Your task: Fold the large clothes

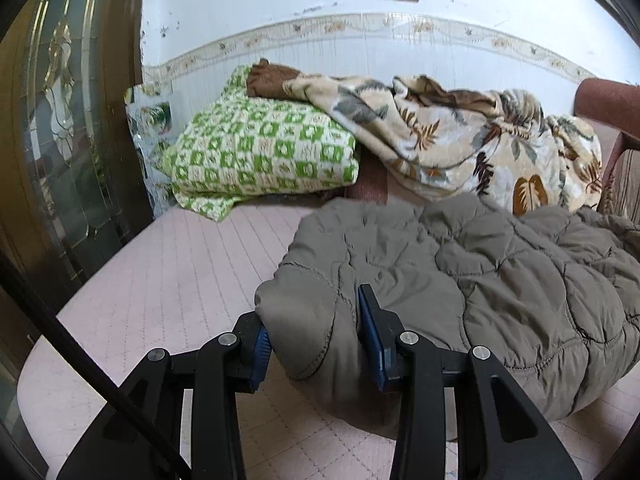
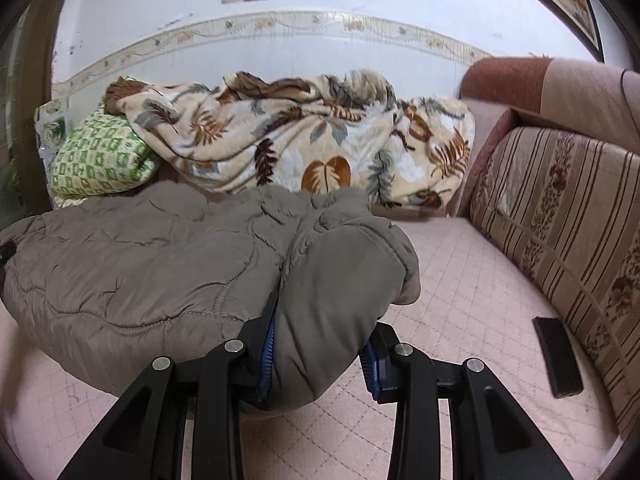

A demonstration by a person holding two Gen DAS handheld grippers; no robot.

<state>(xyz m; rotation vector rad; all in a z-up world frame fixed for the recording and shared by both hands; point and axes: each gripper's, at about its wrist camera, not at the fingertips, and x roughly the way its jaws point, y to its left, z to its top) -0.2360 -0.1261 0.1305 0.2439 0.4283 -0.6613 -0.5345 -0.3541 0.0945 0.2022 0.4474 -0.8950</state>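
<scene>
Folding is under way but far from finished, judging by both views. From the left wrist, the left gripper (image 1: 316, 344) has its jaws clamped on a padded edge of the quilted grey-brown coat (image 1: 460, 280), a thick roll of cloth filling the gap between the blue pads. The rest of the garment billows away to the right of the jaws, lifted clear of the pink quilted bed cover (image 1: 180, 280) near the grip and sagging back onto it farther off. Ahead of the jaws and to their left lies a green checked quilt (image 1: 260, 152); straight ahead, a leaf-print blanket (image 1: 460, 132) is heaped against the wall. A glazed wooden door (image 1: 60, 120) stands far to the left.

From the right wrist, the right gripper (image 2: 316, 352) is likewise closed on the coat, pinching a bulging corner between its pads, with the main body of the garment spreading to the left of the jaws. The leaf-print blanket lies directly beyond, close to the coat's far edge. To the right of the jaws the bed cover is bare except for a dark flat object (image 2: 558, 356) beside the striped sofa back (image 2: 560, 220).

As a judgement, one end is raised for a first fold; laying it over, smoothing and any further folds remain. The blanket heap limits room ahead, and the puffy filling may resist lying flat.
</scene>
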